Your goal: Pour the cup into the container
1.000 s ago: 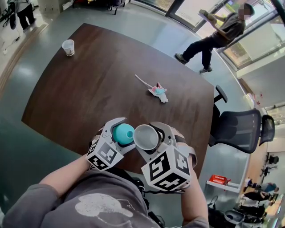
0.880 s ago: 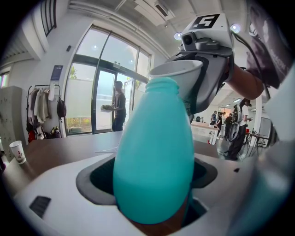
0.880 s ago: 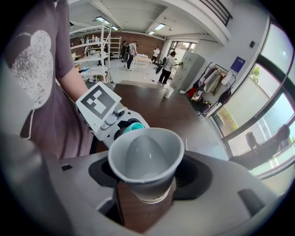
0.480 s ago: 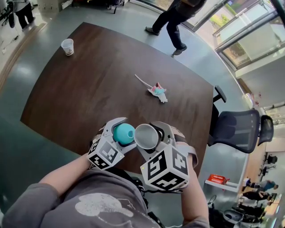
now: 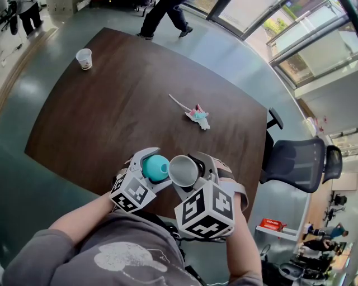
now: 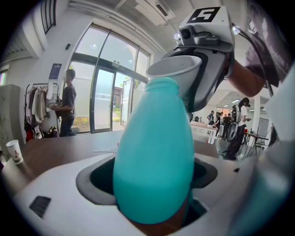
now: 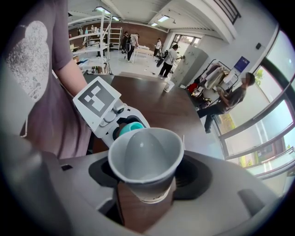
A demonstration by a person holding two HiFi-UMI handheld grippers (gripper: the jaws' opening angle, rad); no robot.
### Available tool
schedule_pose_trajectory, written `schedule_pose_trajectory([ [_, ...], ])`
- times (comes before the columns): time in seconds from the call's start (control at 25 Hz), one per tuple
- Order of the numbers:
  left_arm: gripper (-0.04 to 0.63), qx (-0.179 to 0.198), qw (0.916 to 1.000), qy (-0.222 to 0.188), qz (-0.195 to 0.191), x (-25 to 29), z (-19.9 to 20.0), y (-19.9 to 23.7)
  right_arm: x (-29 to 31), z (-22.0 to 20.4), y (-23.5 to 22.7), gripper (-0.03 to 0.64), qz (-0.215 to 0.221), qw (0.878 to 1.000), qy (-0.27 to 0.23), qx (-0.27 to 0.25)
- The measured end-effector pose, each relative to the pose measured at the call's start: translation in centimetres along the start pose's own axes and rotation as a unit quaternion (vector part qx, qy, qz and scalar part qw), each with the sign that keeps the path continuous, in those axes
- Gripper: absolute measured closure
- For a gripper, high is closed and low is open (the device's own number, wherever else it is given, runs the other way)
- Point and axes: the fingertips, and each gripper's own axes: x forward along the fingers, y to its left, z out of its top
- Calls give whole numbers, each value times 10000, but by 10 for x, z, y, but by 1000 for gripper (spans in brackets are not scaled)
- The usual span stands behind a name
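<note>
Over the table's near edge, my left gripper [image 5: 151, 167] is shut on a teal bottle [image 5: 155, 167] with its mouth upward. Beside it on the right, my right gripper [image 5: 188, 171] is shut on a grey paper cup [image 5: 184, 170]. The cup's rim sits right next to the bottle's mouth. In the left gripper view the bottle [image 6: 154, 152] fills the middle and the cup [image 6: 177, 73] leans in just behind its top. In the right gripper view the cup [image 7: 145, 159] looks empty inside, and the bottle's mouth [image 7: 129, 129] shows just beyond its rim.
The dark brown table [image 5: 112, 117] holds a small paper cup [image 5: 84, 58] at its far left corner and a crumpled wrapper with a straw [image 5: 198, 115] near the middle right. A black office chair [image 5: 295, 162] stands at the right. A person [image 5: 162, 14] walks past the far edge.
Both grippers have stayed almost still with bottle and cup together. The person in the background has walked from the right to the left along the table's far side.
</note>
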Motion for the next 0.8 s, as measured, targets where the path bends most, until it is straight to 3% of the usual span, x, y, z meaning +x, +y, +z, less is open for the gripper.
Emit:
schedule_pose_trajectory([
  [0.8,164,18,10000,-19,-64,6,-1,-4,3,-8,0,328,-60,9993,339,-135],
])
